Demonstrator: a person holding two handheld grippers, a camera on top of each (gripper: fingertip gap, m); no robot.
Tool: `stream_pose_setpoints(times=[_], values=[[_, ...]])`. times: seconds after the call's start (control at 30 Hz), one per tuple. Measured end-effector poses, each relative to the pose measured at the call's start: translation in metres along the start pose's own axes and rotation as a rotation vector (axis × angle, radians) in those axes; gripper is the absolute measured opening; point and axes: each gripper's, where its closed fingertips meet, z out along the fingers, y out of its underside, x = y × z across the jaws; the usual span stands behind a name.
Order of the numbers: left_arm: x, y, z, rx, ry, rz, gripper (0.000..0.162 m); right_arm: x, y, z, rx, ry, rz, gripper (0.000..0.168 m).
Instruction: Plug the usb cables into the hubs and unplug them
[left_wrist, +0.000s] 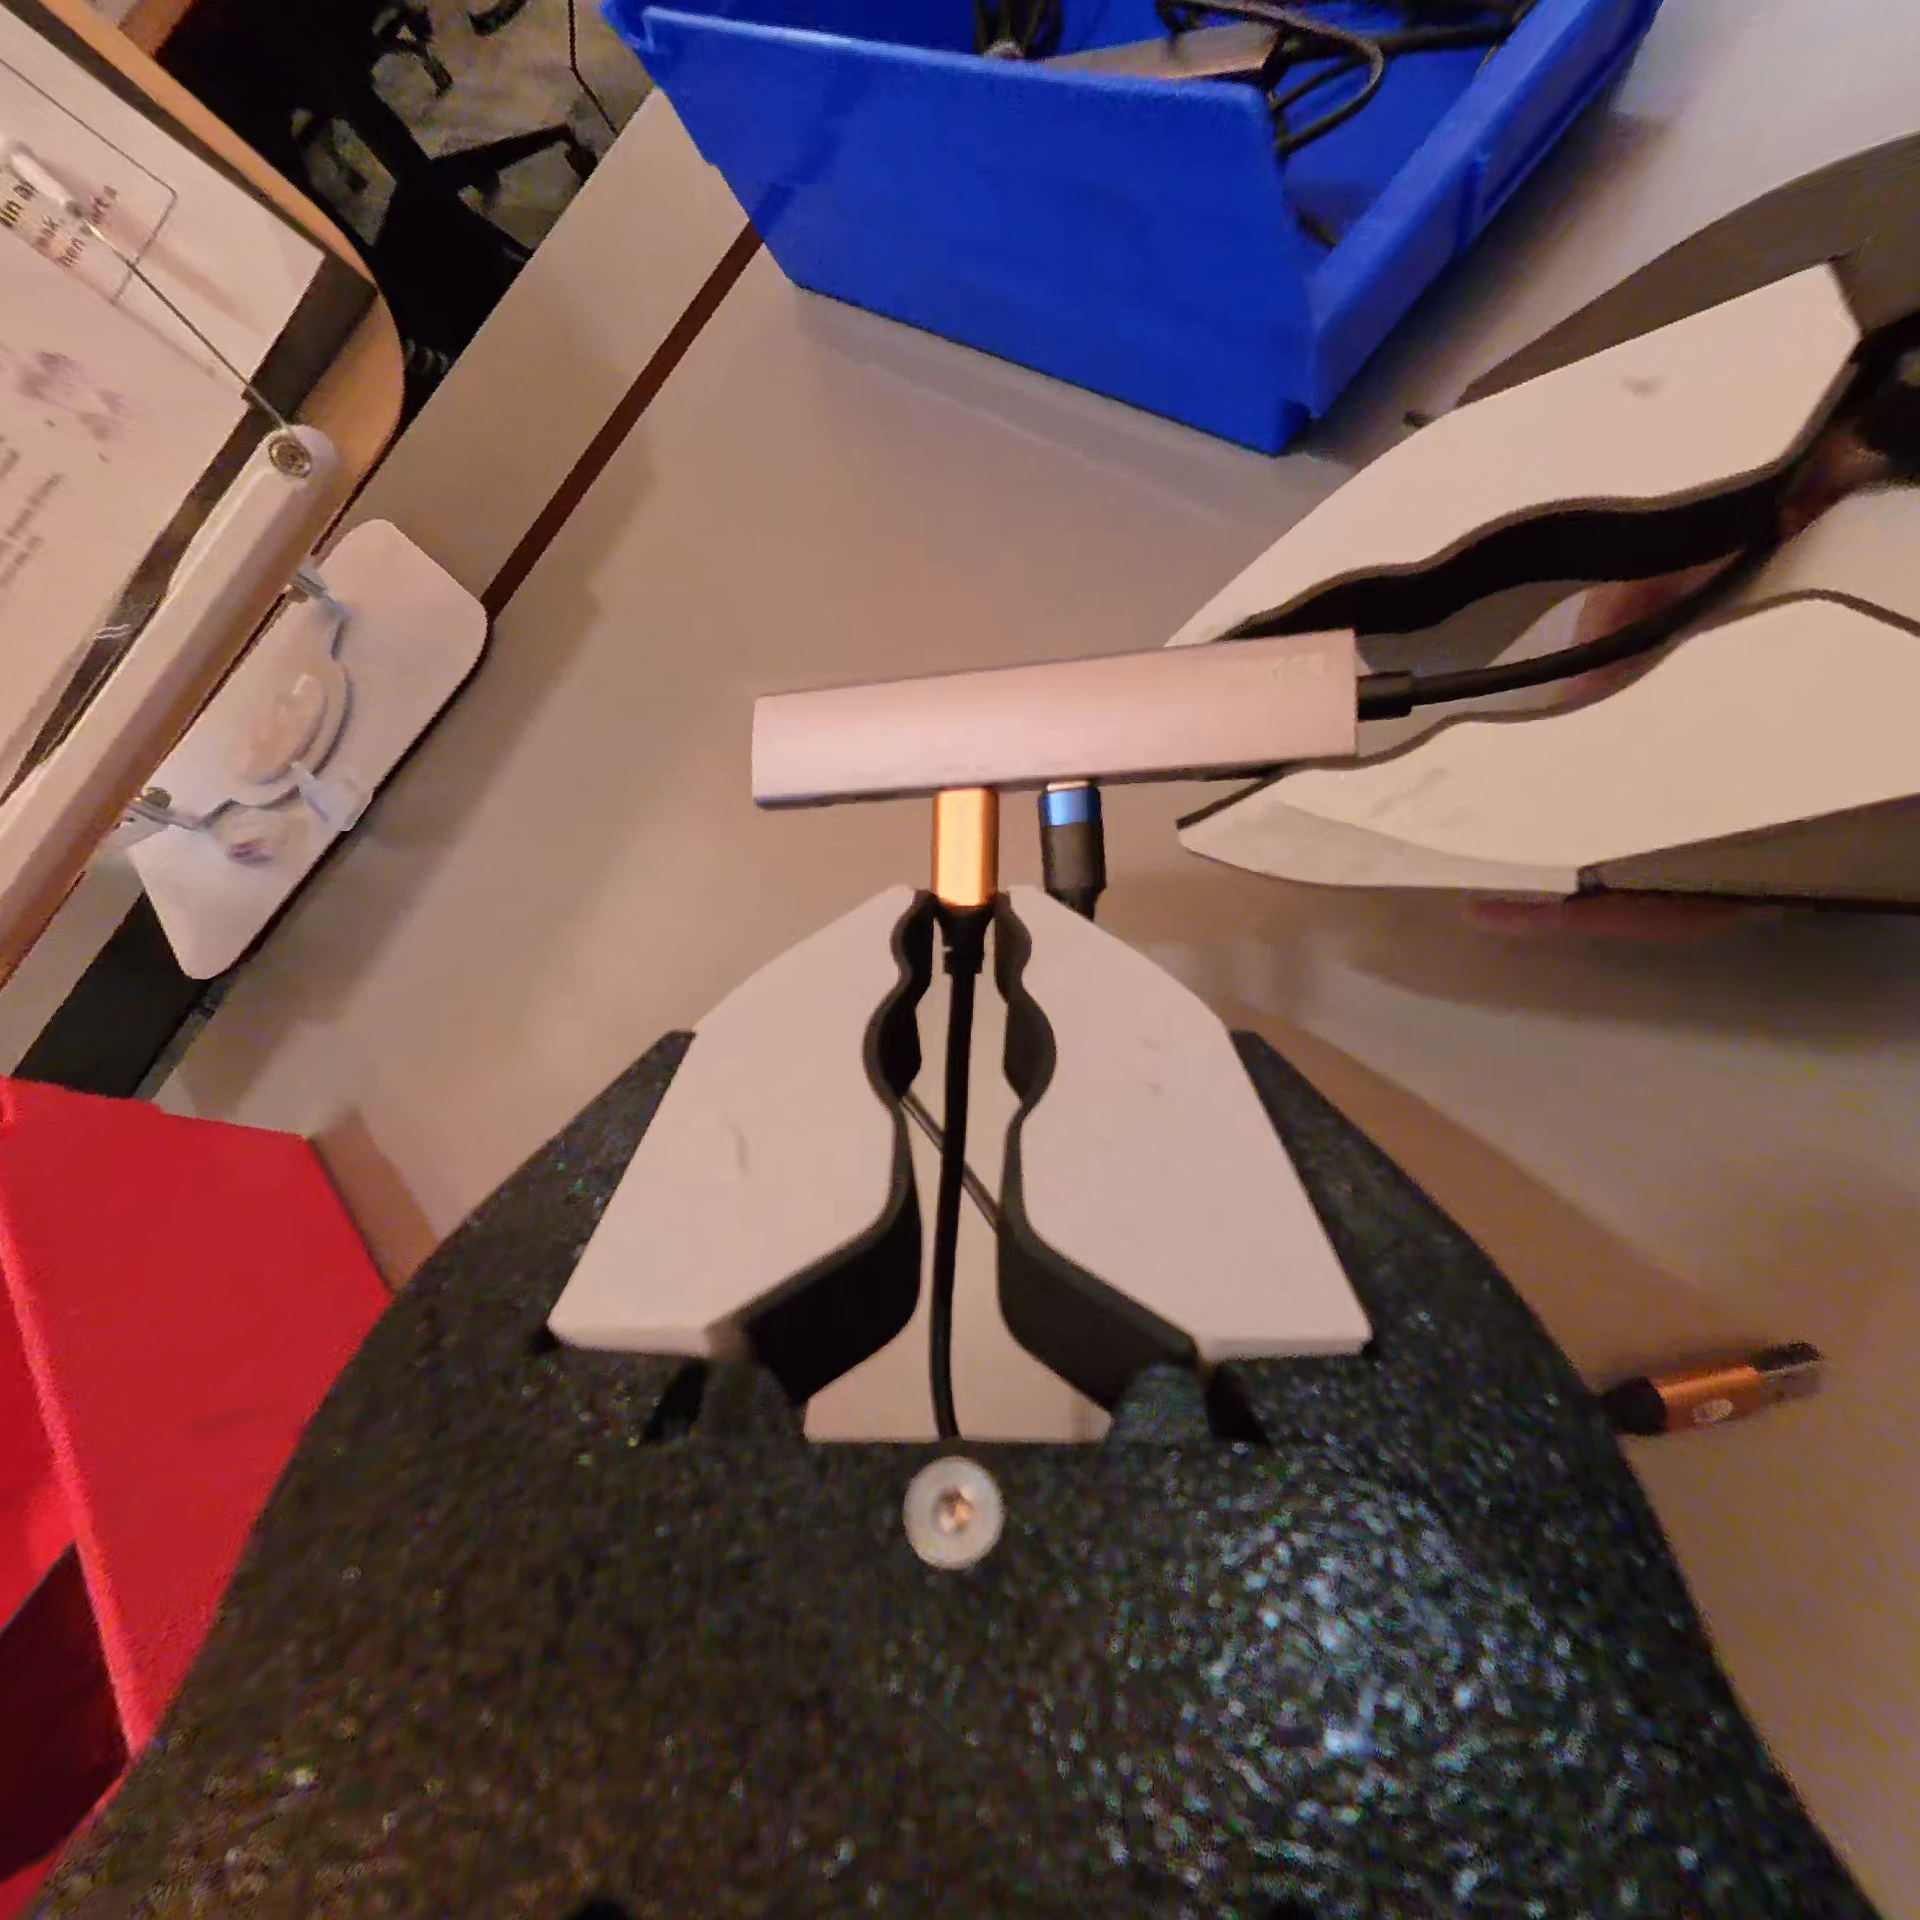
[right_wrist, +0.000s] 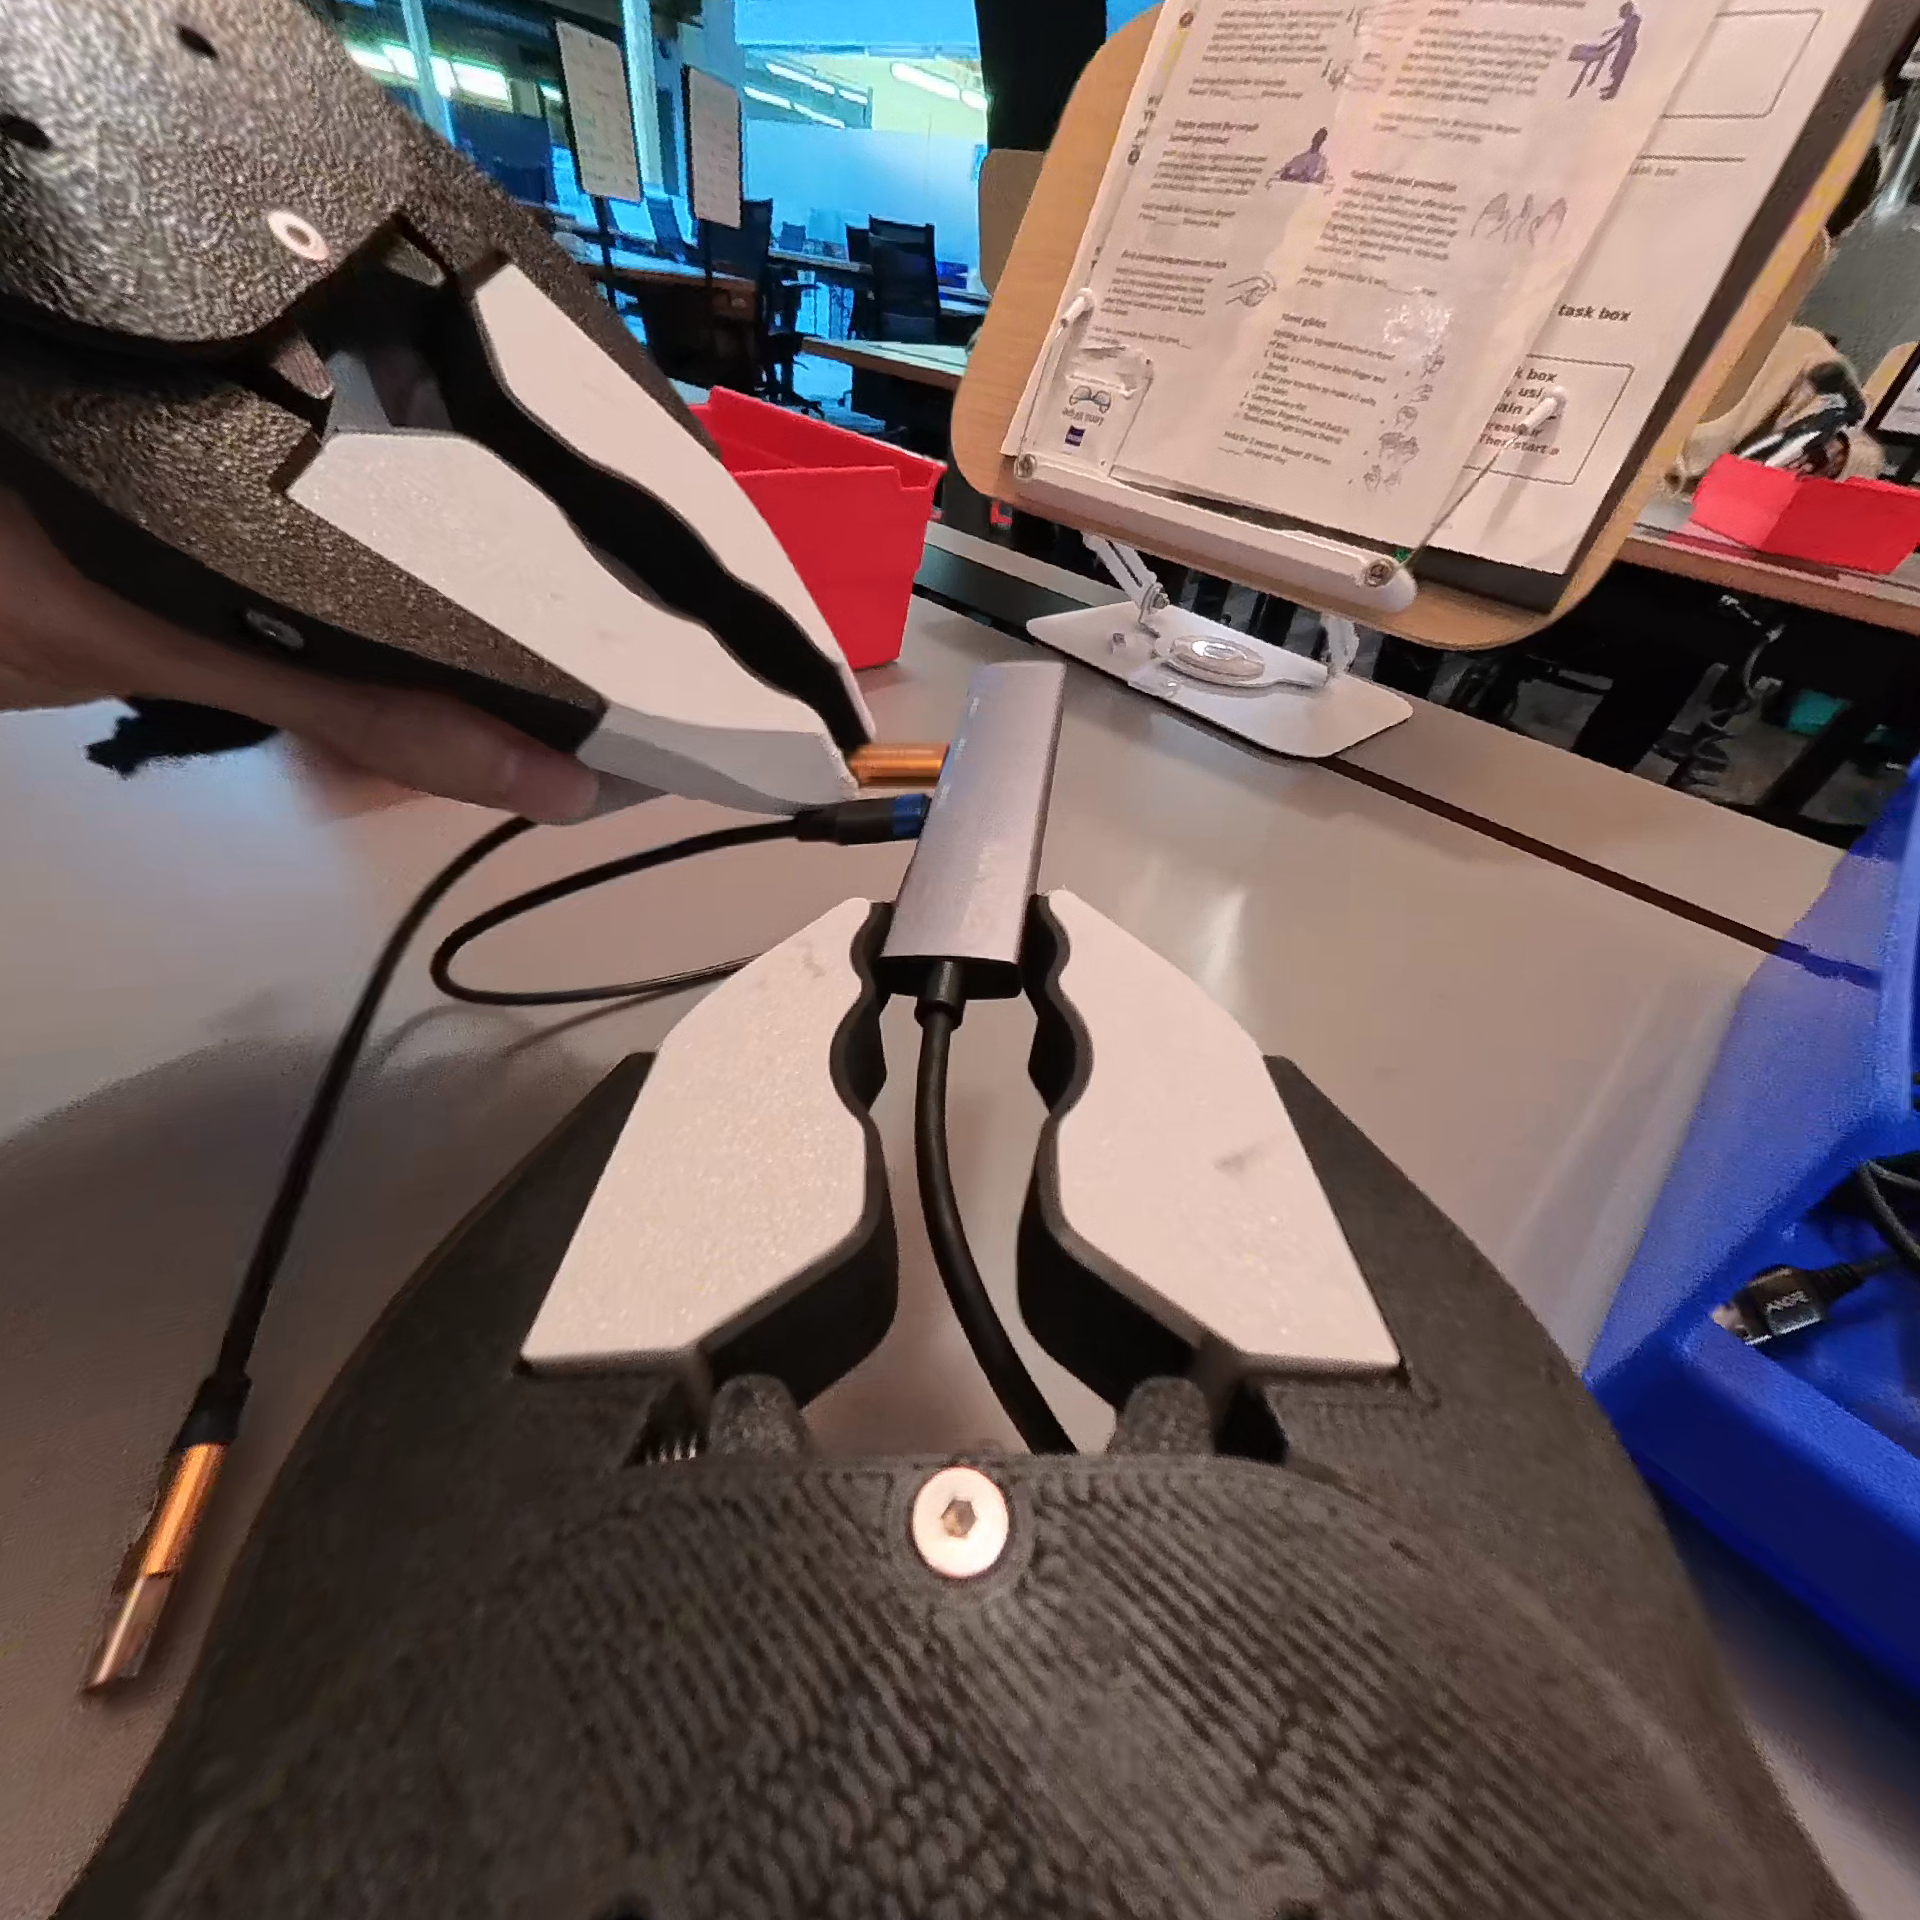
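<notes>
Left tool (left_wrist: 964, 902) and right tool (right_wrist: 951, 914) both clamped, tips converging.

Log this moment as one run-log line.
left gripper: shut on orange plug, seated in hub | right gripper: shut on hub end | blue plug: inserted

Printed instruction sheets (right_wrist: 1382, 260) with small drawings stand on a tilted wooden document stand (right_wrist: 997, 343); wording not reproduced. A black cable plug (right_wrist: 1785, 1311) in the blue bin (right_wrist: 1766, 1455) bears pale branding. The grey hub (left_wrist: 1049, 717) shows faint, illegible marking near its cable end.
</notes>
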Motion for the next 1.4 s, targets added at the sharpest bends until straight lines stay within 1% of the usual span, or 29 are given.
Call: stream_pose_setpoints(times=[0.1, 0.13, 0.23, 0.3, 0.37, 0.4, 0.47, 0.53, 0.6, 0.67, 0.73, 0.8, 0.87, 0.9, 0.97, 1.1, 1.17, 1.23, 1.33, 1.4], values=[[-0.001, 0.003, 0.000, 0.004, -0.017, 0.029, 0.010, -0.003, 0.002, 0.002, -0.020, -0.007, -0.023, 0.025], [0.000, 0.001, -0.001, 0.028, -0.019, 0.018, 0.010, -0.003, 0.002, 0.002, -0.015, -0.010, -0.012, 0.025], [0.000, -0.001, -0.001, 0.080, 0.028, -0.021, 0.011, 0.001, 0.001, 0.001, -0.011, -0.021, 0.032, 0.025], [0.001, -0.008, -0.010, 0.163, 0.072, -0.040, 0.012, 0.002, -0.002, -0.002, 0.021, -0.047, 0.061, 0.025], [-0.011, -0.009, -0.027, 0.277, 0.055, -0.105, 0.022, 0.006, -0.003, -0.006, 0.033, -0.055, 0.092, 0.025], [-0.021, -0.006, -0.036, 0.332, 0.031, -0.154, 0.027, 0.008, -0.003, -0.009, 0.025, -0.062, 0.098, 0.025], [-0.044, 0.013, -0.049, 0.415, -0.035, -0.272, 0.030, 0.019, -0.011, -0.016, 0.033, -0.027, 0.090, 0.025], [-0.054, 0.044, -0.048, 0.413, -0.069, -0.362, 0.036, 0.023, -0.029, -0.025, 0.066, -0.030, 0.101, 0.025], [-0.052, 0.070, -0.041, 0.370, -0.051, -0.411, 0.042, 0.031, -0.051, -0.037, 0.097, -0.005, 0.100, 0.025], [-0.050, 0.079, -0.044, 0.414, -0.051, -0.437, 0.043, 0.040, -0.078, -0.054, 0.150, 0.030, 0.114, 0.025], [-0.052, 0.080, -0.053, 0.485, -0.095, -0.442, 0.035, 0.050, -0.101, -0.071, 0.184, 0.057, 0.121, 0.024], [-0.050, 0.075, -0.059, 0.535, -0.116, -0.381, 0.031, 0.069, -0.129, -0.088, 0.204, 0.109, 0.097, 0.025], [-0.042, 0.072, -0.058, 0.528, -0.092, -0.324, 0.032, 0.094, -0.159, -0.105, 0.190, 0.174, 0.047, 0.024], [-0.037, 0.070, -0.058, 0.529, -0.077, -0.291, 0.034, 0.110, -0.173, -0.112, 0.174, 0.217, 0.013, 0.024], [-0.034, 0.069, -0.059, 0.535, -0.097, -0.251, 0.034, 0.147, -0.198, -0.126, 0.136, 0.319, -0.050, 0.024], [-0.031, 0.065, -0.066, 0.576, -0.156, -0.172, 0.032, 0.223, -0.230, -0.152, 0.002, 0.536, -0.174, 0.025], [-0.028, 0.063, -0.068, 0.593, -0.179, -0.117, 0.029, 0.252, -0.234, -0.156, -0.074, 0.605, -0.210, 0.025], [-0.026, 0.063, -0.068, 0.588, -0.205, -0.069, 0.027, 0.272, -0.232, -0.147, -0.130, 0.614, -0.250, 0.025], [-0.023, 0.063, -0.066, 0.575, -0.258, 0.003, 0.026, 0.299, -0.198, -0.121, -0.310, 0.639, -0.279, 0.025], [-0.023, 0.063, -0.067, 0.573, -0.310, 0.040, 0.023, 0.307, -0.165, -0.098, -0.442, 0.603, -0.299, 0.025]])
